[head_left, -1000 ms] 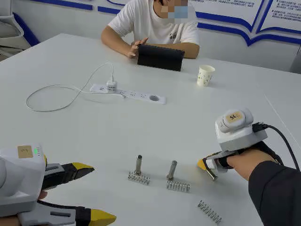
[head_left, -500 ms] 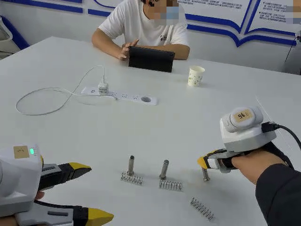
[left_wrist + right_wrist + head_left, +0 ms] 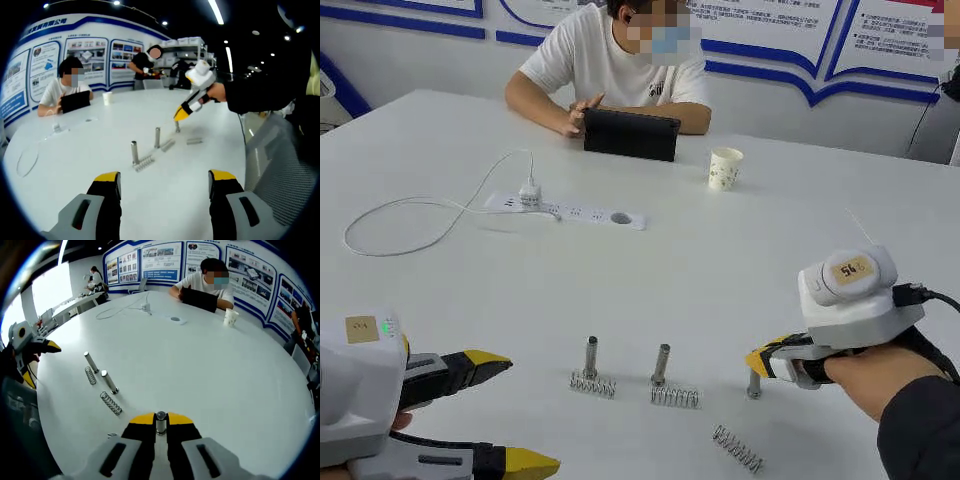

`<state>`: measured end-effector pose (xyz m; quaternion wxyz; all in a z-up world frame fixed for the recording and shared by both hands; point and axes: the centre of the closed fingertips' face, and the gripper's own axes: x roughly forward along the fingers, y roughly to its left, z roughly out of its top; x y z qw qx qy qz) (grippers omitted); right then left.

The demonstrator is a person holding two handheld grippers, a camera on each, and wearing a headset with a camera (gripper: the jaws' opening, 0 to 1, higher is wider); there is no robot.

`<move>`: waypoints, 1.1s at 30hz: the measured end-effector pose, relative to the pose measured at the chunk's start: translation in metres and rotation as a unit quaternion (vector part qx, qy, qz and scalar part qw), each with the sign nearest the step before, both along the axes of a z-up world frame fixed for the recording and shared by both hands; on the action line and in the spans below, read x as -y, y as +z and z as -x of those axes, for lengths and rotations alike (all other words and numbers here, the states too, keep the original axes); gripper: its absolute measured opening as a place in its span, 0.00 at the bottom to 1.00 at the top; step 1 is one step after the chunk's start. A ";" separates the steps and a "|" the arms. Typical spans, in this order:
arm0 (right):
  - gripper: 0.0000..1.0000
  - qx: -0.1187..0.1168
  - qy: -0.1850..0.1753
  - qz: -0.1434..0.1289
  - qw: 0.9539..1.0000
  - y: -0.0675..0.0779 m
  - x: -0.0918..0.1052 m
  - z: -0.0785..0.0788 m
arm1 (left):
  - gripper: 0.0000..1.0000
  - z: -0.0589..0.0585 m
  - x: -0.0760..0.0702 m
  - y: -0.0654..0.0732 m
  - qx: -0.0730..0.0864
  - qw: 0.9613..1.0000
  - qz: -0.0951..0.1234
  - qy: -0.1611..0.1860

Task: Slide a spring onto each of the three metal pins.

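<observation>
- Springs (image 3: 674,397) lie flat on the white table (image 3: 740,260), near the pins (image 3: 661,364).
- Two stand free; the right tool (image 3: 756,362) pinches the third pin (image 3: 754,384) upright.
- Left tool (image 3: 525,412) gapes wide, holding nothing.

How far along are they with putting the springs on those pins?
Nothing is done yet: all three springs lie loose on the table, none on a pin. Two pins stand bare. In hand: the right claw grips the third pin. The left claw is open. All three springs are left.
</observation>
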<state>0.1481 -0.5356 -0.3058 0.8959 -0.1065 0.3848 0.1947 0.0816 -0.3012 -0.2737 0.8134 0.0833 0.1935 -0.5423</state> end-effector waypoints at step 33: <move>0.09 0.051 0.009 -0.025 0.998 0.001 -0.004 0.009 | 0.72 0.007 0.005 0.003 0.003 1.000 -0.002 -0.011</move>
